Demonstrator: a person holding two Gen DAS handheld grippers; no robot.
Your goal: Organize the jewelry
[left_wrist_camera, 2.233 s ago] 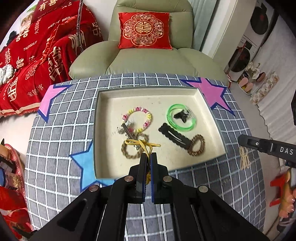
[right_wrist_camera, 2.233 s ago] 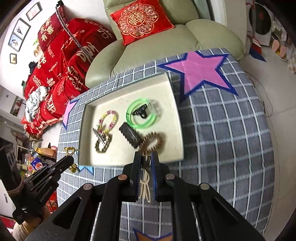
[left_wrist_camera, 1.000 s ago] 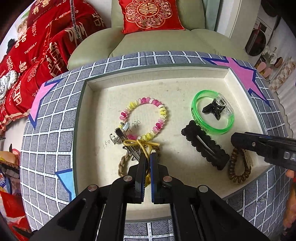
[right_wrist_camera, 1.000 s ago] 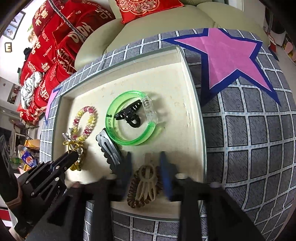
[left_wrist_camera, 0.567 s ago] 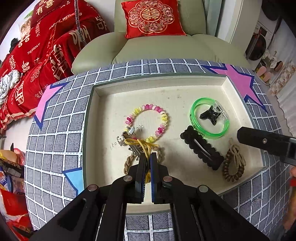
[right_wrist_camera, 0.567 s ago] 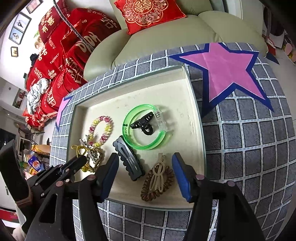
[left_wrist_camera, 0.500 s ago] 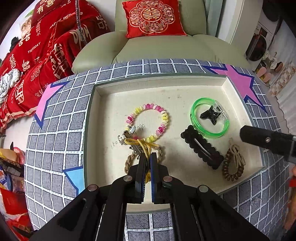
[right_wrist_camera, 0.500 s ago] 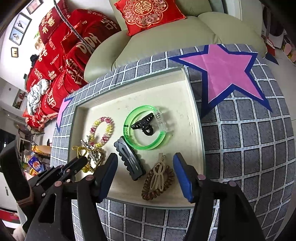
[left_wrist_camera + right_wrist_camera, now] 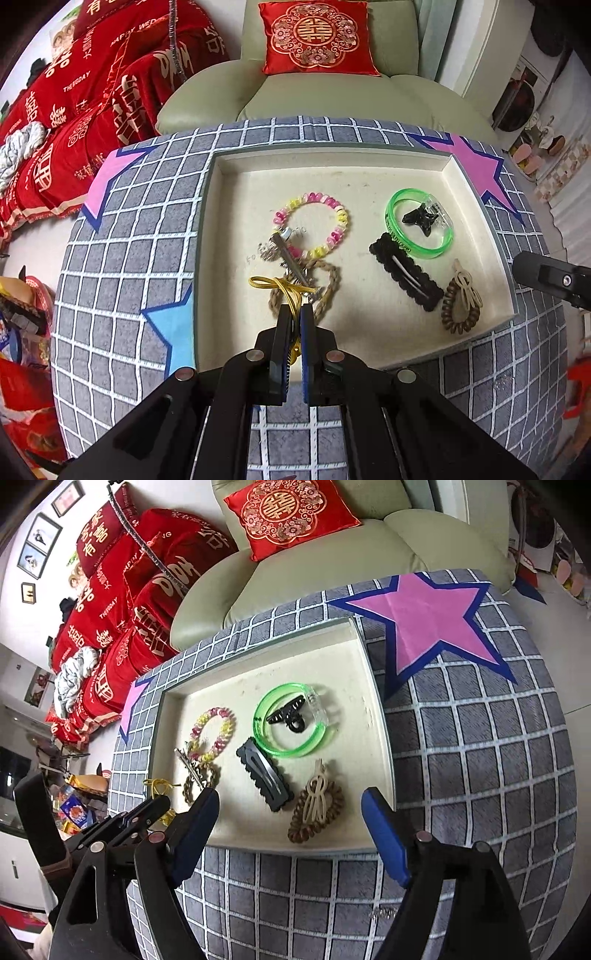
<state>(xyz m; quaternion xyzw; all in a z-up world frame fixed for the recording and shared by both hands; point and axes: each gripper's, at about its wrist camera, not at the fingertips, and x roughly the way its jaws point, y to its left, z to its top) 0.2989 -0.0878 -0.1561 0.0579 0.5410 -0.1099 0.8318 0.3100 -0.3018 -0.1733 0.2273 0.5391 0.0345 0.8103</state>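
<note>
Left gripper (image 9: 291, 314) clamps one yellow cord (image 9: 275, 285); right gripper (image 9: 290, 814) opening, empty; one tray (image 9: 332, 155)

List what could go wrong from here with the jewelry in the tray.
1. The left gripper is shut on the yellow cord, which lies across the braided rope bracelet and silver hair clip; lifting may drag them along.
2. The right gripper, with its jaws opening, hangs empty by the tray rim, close over the brown coil hair tie; a dip could knock it.
</note>
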